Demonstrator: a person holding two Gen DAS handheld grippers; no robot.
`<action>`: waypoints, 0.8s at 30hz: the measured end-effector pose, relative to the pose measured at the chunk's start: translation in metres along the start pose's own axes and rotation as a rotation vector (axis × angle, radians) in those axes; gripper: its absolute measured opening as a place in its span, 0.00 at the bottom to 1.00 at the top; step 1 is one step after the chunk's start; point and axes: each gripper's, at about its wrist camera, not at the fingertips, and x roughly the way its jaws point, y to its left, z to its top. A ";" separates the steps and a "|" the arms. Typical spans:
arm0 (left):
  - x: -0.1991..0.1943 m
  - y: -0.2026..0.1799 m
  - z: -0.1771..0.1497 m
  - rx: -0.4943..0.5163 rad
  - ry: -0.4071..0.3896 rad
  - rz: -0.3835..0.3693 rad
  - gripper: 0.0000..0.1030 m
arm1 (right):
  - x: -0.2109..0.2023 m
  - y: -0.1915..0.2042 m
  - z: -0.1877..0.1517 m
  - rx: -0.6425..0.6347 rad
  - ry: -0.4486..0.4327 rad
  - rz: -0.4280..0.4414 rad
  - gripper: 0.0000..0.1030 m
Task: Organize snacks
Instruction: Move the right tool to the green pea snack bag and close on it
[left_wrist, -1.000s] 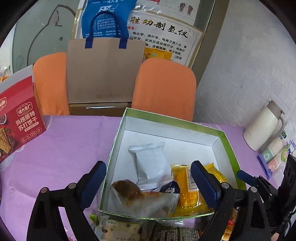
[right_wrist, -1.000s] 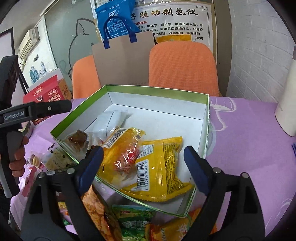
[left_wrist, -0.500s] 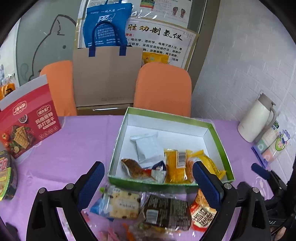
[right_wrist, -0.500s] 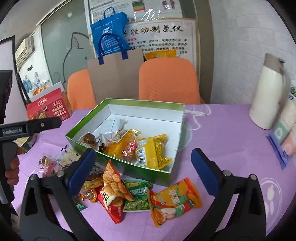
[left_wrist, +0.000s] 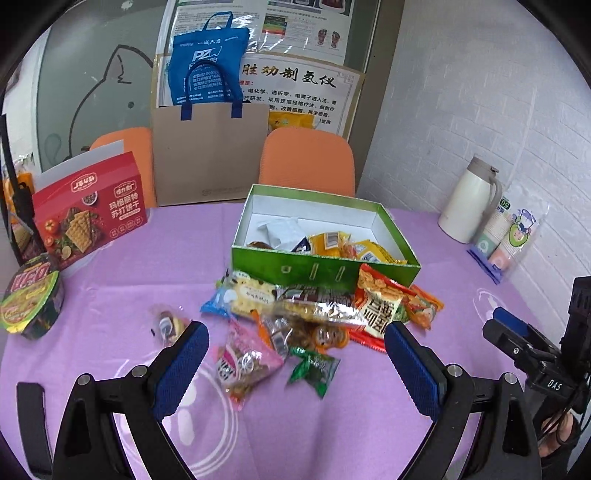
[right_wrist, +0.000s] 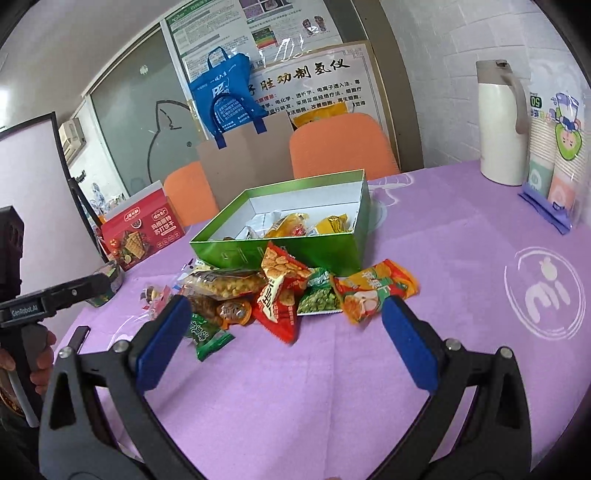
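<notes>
Noodle cup (left_wrist: 31, 295) clear from left wrist only

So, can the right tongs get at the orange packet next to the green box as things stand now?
Probably yes. The right tongs are open and empty, and the orange packet lies on the cloth at the pile's right edge, in front of the green box. Nothing lies on top of it or stands between.
</notes>
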 end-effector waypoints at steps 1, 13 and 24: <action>-0.003 0.002 -0.007 -0.006 -0.001 0.012 0.95 | 0.002 0.003 -0.006 -0.014 0.026 0.016 0.99; -0.013 0.043 -0.084 -0.110 0.071 0.018 0.95 | 0.067 0.071 -0.041 -0.281 0.265 0.097 0.96; -0.020 0.064 -0.091 -0.135 0.051 0.005 0.95 | 0.142 0.110 -0.042 -0.521 0.366 0.140 0.69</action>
